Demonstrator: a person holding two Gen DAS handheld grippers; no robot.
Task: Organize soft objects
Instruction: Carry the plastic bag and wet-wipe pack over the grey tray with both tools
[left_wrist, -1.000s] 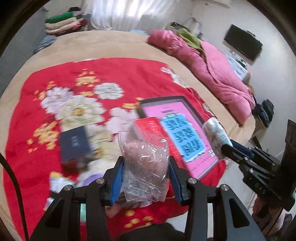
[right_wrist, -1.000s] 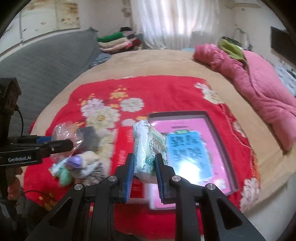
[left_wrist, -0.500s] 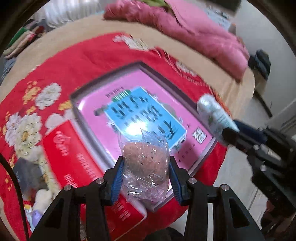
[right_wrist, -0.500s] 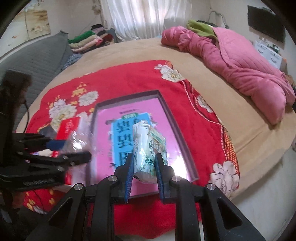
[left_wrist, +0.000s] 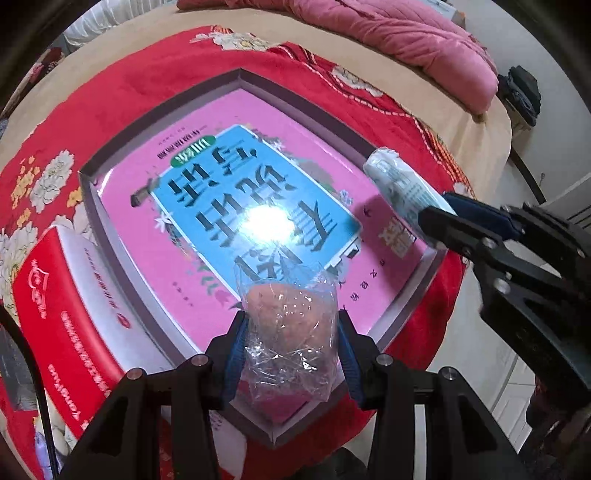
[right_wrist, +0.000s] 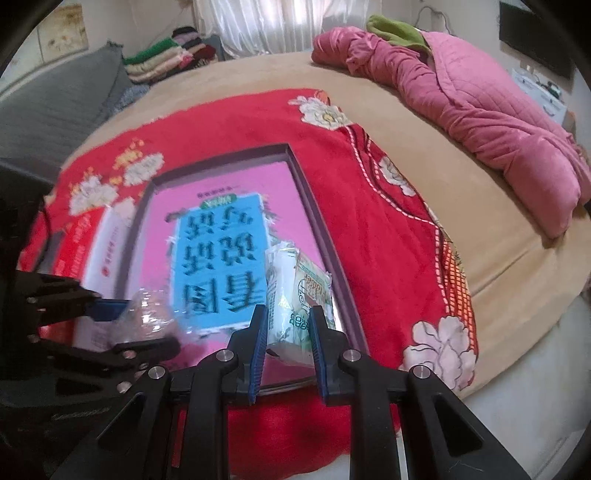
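Left tongs (left_wrist: 290, 345) clamped on crinkly bag (left_wrist: 290, 332), right tongs (right_wrist: 288, 341) on tissue pack (right_wrist: 295, 299), 6 o'clock over tray (left_wrist: 155, 107); both light, squashy, slippery film, grip mid-body

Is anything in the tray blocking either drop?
Nothing visible. The tray holds only its flat printed liner. The left gripper grips the clear bag, the right gripper the tissue pack, both above it.
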